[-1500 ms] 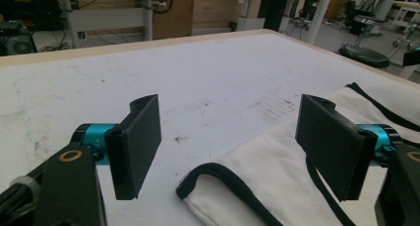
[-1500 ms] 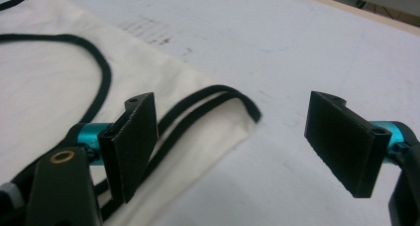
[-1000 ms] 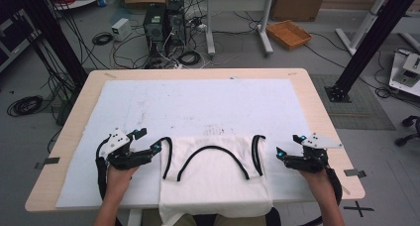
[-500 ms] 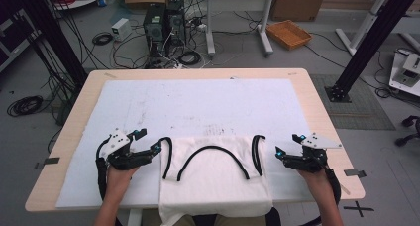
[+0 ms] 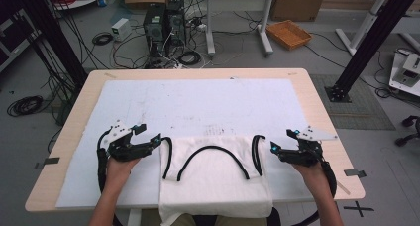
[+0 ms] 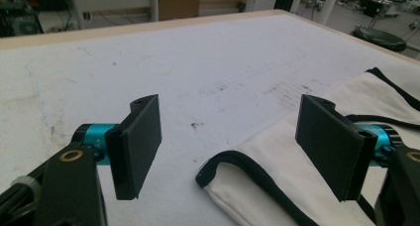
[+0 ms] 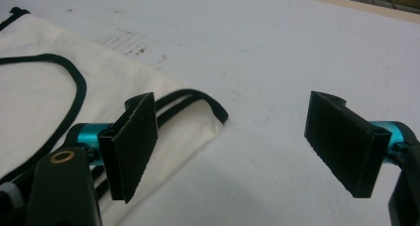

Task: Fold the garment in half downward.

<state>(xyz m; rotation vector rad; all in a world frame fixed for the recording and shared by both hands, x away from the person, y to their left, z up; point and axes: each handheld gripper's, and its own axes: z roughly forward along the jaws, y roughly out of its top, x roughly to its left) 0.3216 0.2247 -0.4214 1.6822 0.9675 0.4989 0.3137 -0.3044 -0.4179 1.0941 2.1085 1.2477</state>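
High view: a white tank top with black trim (image 5: 214, 174) lies flat at the near edge of the desk (image 5: 322, 102), on a white cover sheet (image 5: 198, 107); its hem hangs over the near edge.
Left tool (image 5: 154, 141): held just beside the garment's left shoulder strap, jaws spread wide, holding nothing.
Right tool (image 5: 274, 149): just beside the right shoulder strap, jaws likewise wide apart and empty.
Left gripper view: the strap corner (image 6: 218, 169) sits between the two jaws, nearer the right-hand one, apparently untouched.
Right gripper view: the other strap corner (image 7: 208, 109) lies ahead of the left-hand jaw; bare sheet fills most of the gap.
Step in hand: judged as the approach to a two-handed grasp of the shoulders, probably to fold or lift the top.
Next move calls for: each tool to lower onto its strap corner and close on the cloth, both layers together, without pinching the sheet.
Hard to make out: the hem past the desk edge is cut off; whether the jaw tips rest on the sheet cannot be told.
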